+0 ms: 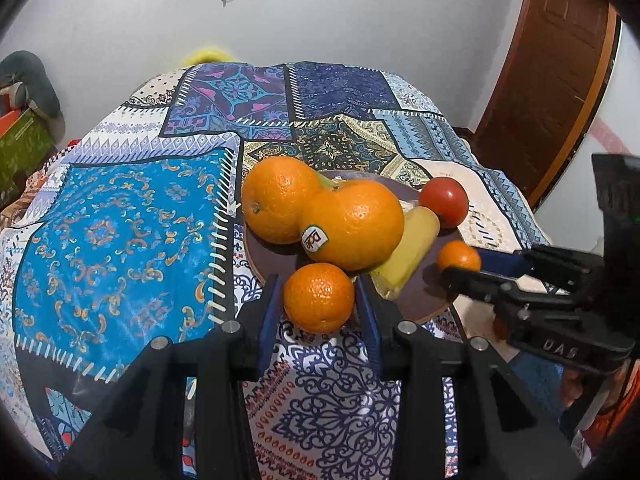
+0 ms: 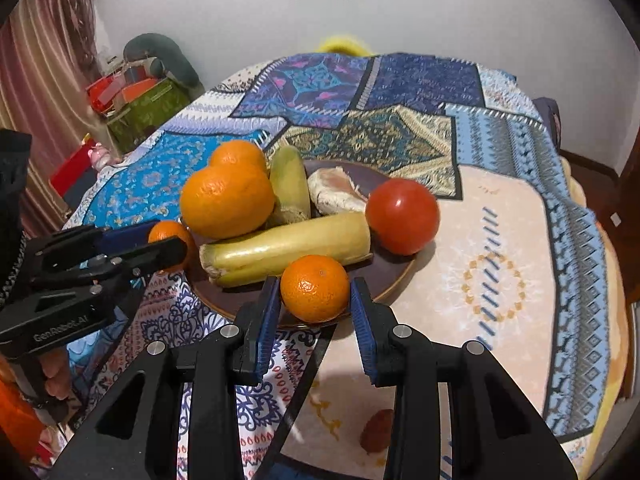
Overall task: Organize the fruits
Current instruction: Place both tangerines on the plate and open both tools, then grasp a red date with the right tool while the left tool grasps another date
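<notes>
We work over a table draped in a patchwork cloth of blue, white and cream panels (image 2: pixel 500 240), where a round dark brown plate (image 2: pixel 400 276) carries two big oranges, pale yellow bananas (image 2: pixel 288 240) lying with their long axis left to right, and a glossy red tomato (image 2: pixel 402 216) at the right rim. Our left gripper (image 1: pixel 320 300) pinches a small round mandarin (image 1: pixel 319 298) between its blue pads at the plate's near left edge; our right gripper (image 2: pixel 314 294) pinches a second small mandarin (image 2: pixel 315 288) at the near right edge. Both fruits sit directly ahead of their jaws, each hand equally close to the plate, so we judge either could set down first
</notes>
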The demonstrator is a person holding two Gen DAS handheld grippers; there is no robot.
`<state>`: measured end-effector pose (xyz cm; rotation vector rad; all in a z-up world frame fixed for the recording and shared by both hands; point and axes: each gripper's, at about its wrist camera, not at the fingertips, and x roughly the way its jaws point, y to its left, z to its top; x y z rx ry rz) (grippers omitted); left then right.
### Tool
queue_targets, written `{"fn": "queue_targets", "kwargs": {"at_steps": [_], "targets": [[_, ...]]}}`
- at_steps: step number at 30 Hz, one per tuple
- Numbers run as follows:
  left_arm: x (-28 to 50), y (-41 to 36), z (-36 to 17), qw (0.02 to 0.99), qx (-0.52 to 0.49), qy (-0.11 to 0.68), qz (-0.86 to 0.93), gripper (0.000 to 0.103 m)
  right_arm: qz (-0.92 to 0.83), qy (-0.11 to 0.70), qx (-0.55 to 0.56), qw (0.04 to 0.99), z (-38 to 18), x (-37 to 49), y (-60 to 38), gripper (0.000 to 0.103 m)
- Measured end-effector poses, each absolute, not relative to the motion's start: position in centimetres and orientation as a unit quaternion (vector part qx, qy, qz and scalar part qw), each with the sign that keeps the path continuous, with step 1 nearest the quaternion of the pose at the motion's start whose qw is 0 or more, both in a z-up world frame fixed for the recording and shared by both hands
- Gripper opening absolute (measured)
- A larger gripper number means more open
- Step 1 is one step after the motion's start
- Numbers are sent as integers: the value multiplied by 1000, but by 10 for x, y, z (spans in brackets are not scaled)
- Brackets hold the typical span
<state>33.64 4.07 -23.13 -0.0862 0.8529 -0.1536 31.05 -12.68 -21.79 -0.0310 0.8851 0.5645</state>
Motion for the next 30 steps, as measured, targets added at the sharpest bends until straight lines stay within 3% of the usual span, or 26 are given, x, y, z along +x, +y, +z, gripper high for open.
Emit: {"fn": "queue_targets", "kwargs": {"at_steps": [6, 8, 10, 30], "targets": [[339, 39, -236, 904, -35, 420, -73, 38, 275, 424, -7, 863, -221, 311, -125, 33], [339, 38, -237, 901, -35, 426, -75, 52, 275, 423, -9, 863, -221, 310, -123, 33], [337, 38, -236, 899, -38, 429, -76, 59, 277, 425, -10, 862, -220, 309, -123, 33], [271, 19, -196, 908, -18, 410, -84, 59, 241, 379, -26, 893, -173, 252, -171, 43]]}}
